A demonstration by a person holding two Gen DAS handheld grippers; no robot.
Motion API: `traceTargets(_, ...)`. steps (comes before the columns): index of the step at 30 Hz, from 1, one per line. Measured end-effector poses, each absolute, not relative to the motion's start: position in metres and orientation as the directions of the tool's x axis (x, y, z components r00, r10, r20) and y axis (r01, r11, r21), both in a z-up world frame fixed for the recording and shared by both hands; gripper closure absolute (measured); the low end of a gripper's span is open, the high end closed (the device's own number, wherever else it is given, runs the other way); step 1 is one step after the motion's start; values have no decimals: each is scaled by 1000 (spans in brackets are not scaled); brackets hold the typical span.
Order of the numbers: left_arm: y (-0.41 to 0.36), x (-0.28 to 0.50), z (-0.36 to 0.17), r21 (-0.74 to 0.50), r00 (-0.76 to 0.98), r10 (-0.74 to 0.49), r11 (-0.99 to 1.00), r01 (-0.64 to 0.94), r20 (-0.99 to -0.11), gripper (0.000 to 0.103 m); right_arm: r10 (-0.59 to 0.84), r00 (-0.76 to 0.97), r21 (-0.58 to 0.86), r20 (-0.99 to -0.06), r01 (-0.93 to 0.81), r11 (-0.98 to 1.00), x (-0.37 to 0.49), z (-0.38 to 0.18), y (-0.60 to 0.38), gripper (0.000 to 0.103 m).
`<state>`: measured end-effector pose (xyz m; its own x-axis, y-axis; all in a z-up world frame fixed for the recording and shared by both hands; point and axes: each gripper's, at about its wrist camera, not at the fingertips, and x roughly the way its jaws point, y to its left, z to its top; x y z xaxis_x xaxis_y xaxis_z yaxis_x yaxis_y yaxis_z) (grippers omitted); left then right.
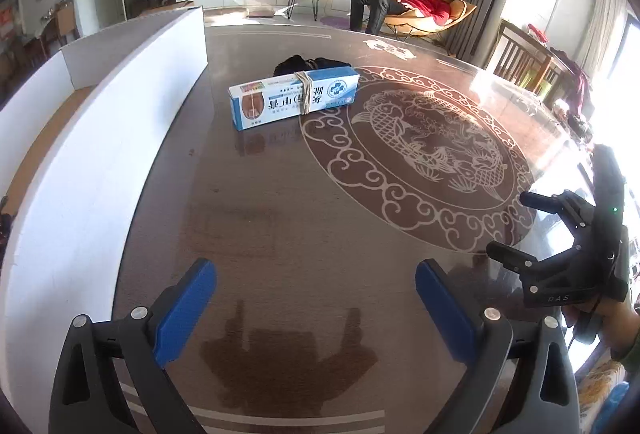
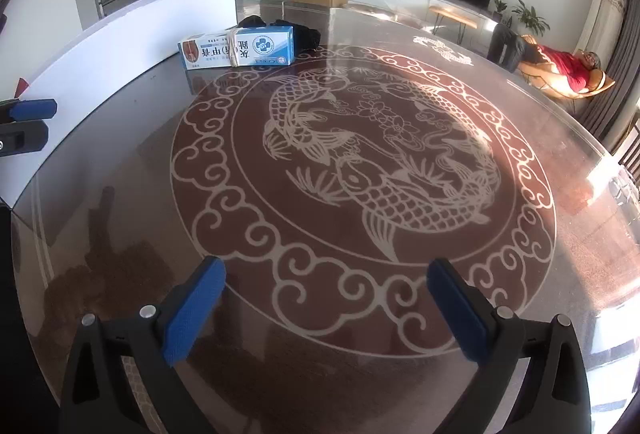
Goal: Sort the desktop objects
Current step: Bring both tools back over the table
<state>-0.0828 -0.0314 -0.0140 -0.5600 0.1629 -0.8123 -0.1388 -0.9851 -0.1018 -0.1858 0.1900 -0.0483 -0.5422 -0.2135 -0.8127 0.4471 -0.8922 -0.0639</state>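
Nearest me, my left tool (image 1: 316, 308) and right tool (image 2: 326, 308) both hang spread and empty over the glossy tabletop (image 1: 304, 218). I judge the sorting hardly begun: the blue-and-white box (image 1: 294, 98), bound with a rubber band, lies further out, beside the white bin (image 1: 100, 137). Behind it sits a dark bundle (image 1: 298, 65), mostly hidden; I can't tell what it is. The bin's interior is largely cut off.
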Motion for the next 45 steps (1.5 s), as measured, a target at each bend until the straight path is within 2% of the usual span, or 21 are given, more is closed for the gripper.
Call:
traceTargets(4, -11, -90, -40, 2, -572, 89, -988, -157, -816, 2, -247, -527, -10, -813, 436, -900, -186, -51, 201, 0)
traceTargets(7, -4, -92, -54, 23, -552, 82, -983, -181, -830, 0, -248, -524, -5, -815, 434, -901, -187, -53, 202, 0)
traceTargets(42, -8, -89, -52, 2, -566, 118, -978, -207, -816, 0, -245, -525, -8, -815, 433, -902, -186, -54, 202, 0)
traceTargets(45, -5, -99, -51, 11, -538, 152, -958, -286, -829, 0, -245, -525, -8, -815, 433, -902, -186, -54, 202, 0)
